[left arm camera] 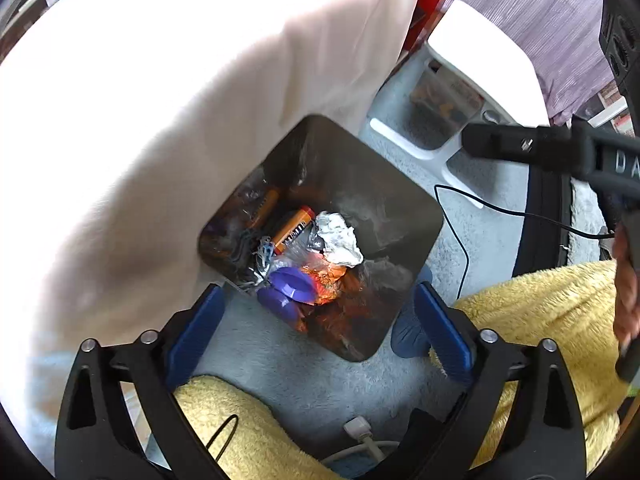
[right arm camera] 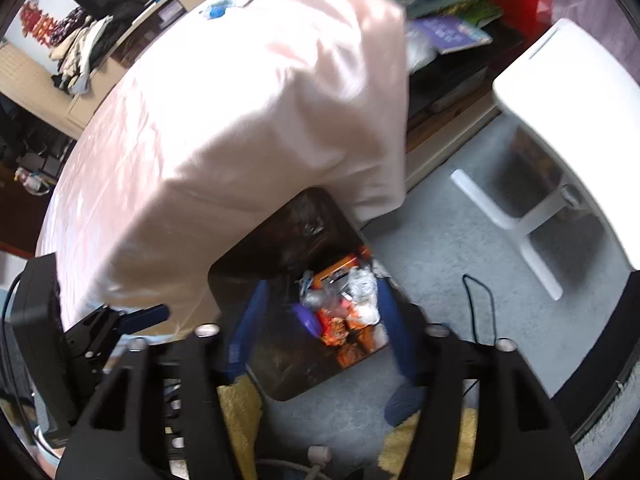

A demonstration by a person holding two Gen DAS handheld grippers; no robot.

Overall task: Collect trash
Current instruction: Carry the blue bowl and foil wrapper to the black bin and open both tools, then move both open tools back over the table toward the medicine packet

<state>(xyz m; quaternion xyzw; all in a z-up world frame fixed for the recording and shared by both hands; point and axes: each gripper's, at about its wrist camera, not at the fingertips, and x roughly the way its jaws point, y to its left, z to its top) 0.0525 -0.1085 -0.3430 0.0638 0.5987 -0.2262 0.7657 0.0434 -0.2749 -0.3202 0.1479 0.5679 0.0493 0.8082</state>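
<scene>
A dark square bin stands on the grey carpet, half under a draped pink cloth. Inside lie an orange battery-like cylinder, a crumpled white paper, a purple plastic piece and orange wrappers. My left gripper hangs over the bin's near edge with its blue pads wide apart and nothing gripped. In the right wrist view my right gripper stands open above the same bin, with the trash showing below between its blurred fingers; neither pad touches it. The left gripper's blue finger shows at the left.
The pink cloth overhangs the bin's far side. A white stool stands to the right on the carpet. A thin black cable runs across the floor beside the bin. A yellow fluffy towel and a white plug lie nearest me.
</scene>
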